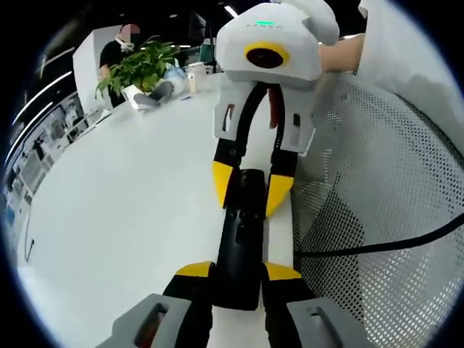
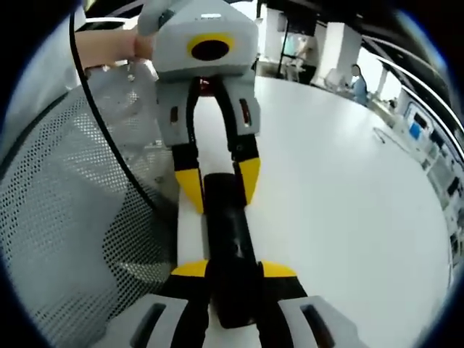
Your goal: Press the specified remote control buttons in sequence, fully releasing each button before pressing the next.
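A perforated mesh sheet is lying just beside both hand-held grippers on the white bench — the left hand-held gripper and right hand-held gripper are facing each other, each clamping an end of the black remote.

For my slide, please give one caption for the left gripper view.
Both grippers, left and right, clamp a black remote on a white table.

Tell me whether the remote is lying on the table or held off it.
Cannot tell. Both grippers' yellow-tipped fingers close on the black remote, one at each end, above the white table; contact underneath is hidden.
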### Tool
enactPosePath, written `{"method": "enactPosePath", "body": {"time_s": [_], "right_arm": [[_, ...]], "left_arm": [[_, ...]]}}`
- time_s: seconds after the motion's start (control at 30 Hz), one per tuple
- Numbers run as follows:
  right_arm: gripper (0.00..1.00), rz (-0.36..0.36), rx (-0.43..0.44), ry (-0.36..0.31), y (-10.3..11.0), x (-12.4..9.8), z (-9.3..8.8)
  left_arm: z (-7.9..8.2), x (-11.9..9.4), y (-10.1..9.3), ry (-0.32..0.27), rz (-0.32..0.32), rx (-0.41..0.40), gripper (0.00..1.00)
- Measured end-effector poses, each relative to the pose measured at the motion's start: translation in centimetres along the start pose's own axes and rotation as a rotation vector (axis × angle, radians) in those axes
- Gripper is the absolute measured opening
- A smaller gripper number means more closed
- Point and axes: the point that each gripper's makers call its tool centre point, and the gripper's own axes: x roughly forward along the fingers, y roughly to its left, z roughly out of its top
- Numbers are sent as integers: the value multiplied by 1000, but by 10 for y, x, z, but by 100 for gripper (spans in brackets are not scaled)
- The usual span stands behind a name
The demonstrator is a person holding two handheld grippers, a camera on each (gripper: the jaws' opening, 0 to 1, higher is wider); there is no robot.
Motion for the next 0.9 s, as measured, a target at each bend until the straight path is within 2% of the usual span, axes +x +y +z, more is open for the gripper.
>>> {"method": "enactPosePath", "body": {"time_s": [0.07,0.13,0.23,0.33,0.4,0.47,0.6,0.77,0.9], "right_arm": [[22,-2,8,-3,-1,0,0],[22,-2,10,-8,-1,0,0],[22,-4,21,-15,-1,0,0],[22,-6,28,-18,-2,0,0],[22,-5,35,-21,-2,1,0],[22,-5,42,-24,-2,1,0],[22,-7,46,-27,-2,1,0],[22,-8,52,-31,-1,1,1],[22,-10,55,-32,-1,1,0]], "left_arm": [[-3,-4,3,20,18,-51,29],[-2,-7,8,1,43,-70,37],[2,-14,11,-36,67,-116,40],[4,-20,15,-67,87,-196,49],[5,-22,17,-80,97,-198,53],[7,-27,23,-116,134,-227,59],[3,-34,28,-126,173,-284,72],[-2,-42,26,-126,198,-305,80],[-7,-53,34,-156,279,-395,95]]}}
